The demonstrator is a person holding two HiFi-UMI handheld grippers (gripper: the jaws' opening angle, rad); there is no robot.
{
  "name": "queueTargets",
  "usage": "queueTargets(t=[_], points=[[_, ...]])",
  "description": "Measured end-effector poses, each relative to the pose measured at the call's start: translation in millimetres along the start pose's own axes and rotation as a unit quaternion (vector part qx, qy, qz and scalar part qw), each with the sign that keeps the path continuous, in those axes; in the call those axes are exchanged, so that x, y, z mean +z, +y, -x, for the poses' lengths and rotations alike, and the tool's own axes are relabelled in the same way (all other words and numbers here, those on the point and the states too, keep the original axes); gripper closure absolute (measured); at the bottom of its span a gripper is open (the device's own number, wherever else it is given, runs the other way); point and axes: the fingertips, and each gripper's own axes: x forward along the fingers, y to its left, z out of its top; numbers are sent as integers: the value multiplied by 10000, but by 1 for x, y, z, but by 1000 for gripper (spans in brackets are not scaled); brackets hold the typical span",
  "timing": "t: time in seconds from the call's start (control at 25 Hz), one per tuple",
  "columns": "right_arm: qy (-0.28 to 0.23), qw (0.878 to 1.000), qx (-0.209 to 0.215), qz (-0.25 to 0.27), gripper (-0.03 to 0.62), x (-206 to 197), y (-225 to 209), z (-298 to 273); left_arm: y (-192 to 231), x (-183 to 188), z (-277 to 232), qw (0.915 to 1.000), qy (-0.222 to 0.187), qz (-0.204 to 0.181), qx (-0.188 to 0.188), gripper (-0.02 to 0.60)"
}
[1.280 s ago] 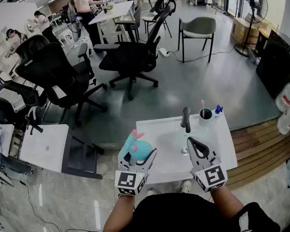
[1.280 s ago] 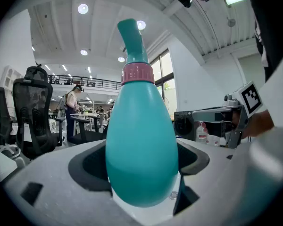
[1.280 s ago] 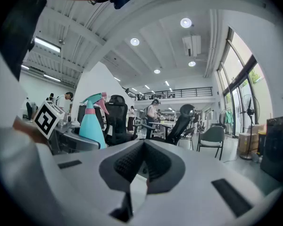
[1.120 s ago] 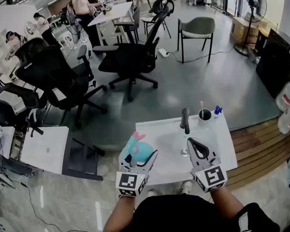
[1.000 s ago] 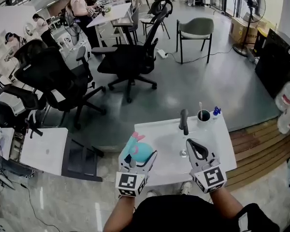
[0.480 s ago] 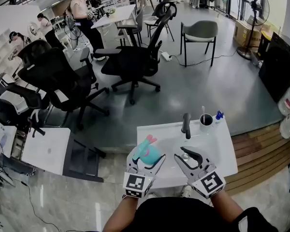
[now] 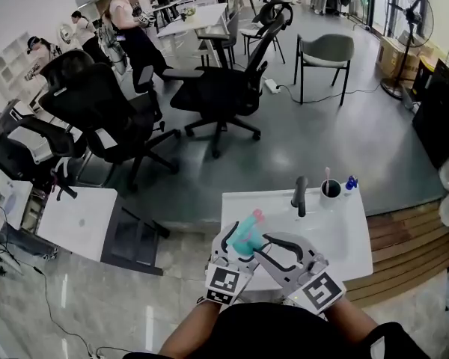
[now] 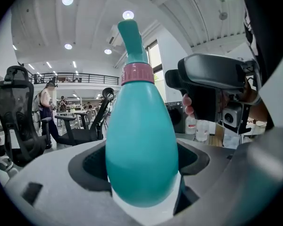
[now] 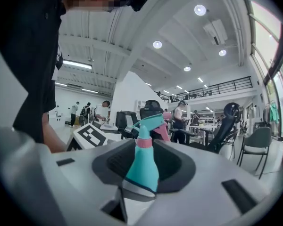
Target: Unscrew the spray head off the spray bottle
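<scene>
Teal spray bottle (image 8: pixel 141 140), pink collar (image 8: pixel 137 73)

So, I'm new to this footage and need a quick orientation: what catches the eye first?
The pink-collared teal spray bottle, clamped in the left gripper at the white washbasin's near edge. Beside it the right gripper, whose jaws have just been opening, points at the bottle without gripping it; black office chairs fill the floor behind.

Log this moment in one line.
left tool: shut on spray bottle | right tool: jaws just opening, gripping nothing | spray head: on, ahead of right tool
</scene>
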Motion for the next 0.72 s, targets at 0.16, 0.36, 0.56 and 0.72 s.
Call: queueTargets(t=[0.16,0.36,0.56,0.72], points=[[71,9998,-21,-159,456,-5,-3,-7,-4,-1,-4,9999,27,-109,-92,172],[138,9995,-86,-277,436,-8,-9,-13,-14,-2,-9,9991,59,-329,-247,172],[231,9992,-185,-255,431,-14,-13,-19,-22,-8,-15,9987,128,-404,-295,172],[84,9990,-207,-392,439,-11,-18,-16,-21,-2,-13,9984,49,-505,-268,172]])
